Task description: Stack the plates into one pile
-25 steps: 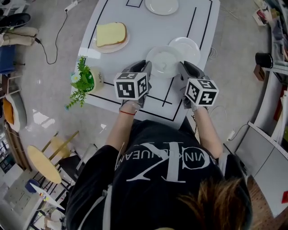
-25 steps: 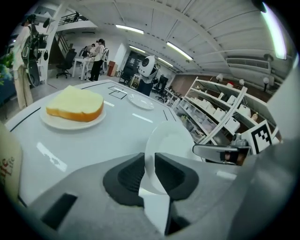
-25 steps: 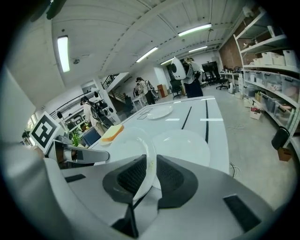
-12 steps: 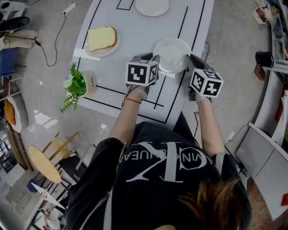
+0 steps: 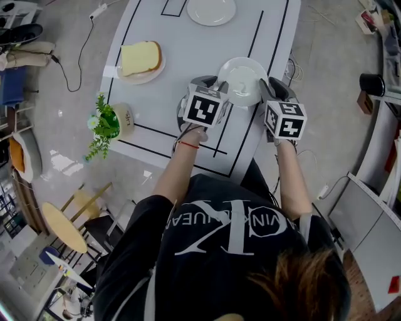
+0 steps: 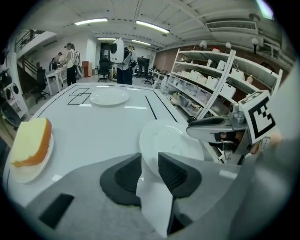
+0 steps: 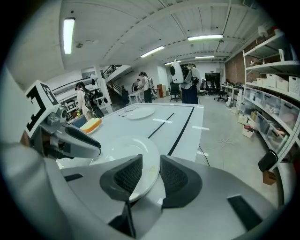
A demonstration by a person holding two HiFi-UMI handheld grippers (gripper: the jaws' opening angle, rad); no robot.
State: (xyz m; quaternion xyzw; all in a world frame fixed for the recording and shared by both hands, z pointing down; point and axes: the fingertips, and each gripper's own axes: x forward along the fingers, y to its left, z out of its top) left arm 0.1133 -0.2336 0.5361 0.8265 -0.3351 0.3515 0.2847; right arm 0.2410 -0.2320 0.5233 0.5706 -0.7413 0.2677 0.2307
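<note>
1. The left claw [image 6: 149,163] has just been opening its jaws. They now stand partly apart, loose around the left rim of the white plate [image 5: 242,80].
2. The right claw [image 7: 150,163] has also just been opening, and its jaws sit slack around the same plate's right rim.
3. The plate lies flat on the white surface [image 5: 188,44], between both claws.
4. A potted plant [image 5: 106,120] stands left of the left claw, and farther off is a bread-laden plate [image 5: 143,79].
5. Another white plate [image 5: 212,9] lies well beyond both claws.

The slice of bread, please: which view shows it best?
Head view: the whole slice of bread shows from above. The left gripper view catches the slice side-on at its edge; the right gripper view shows the slice small and distant.
</note>
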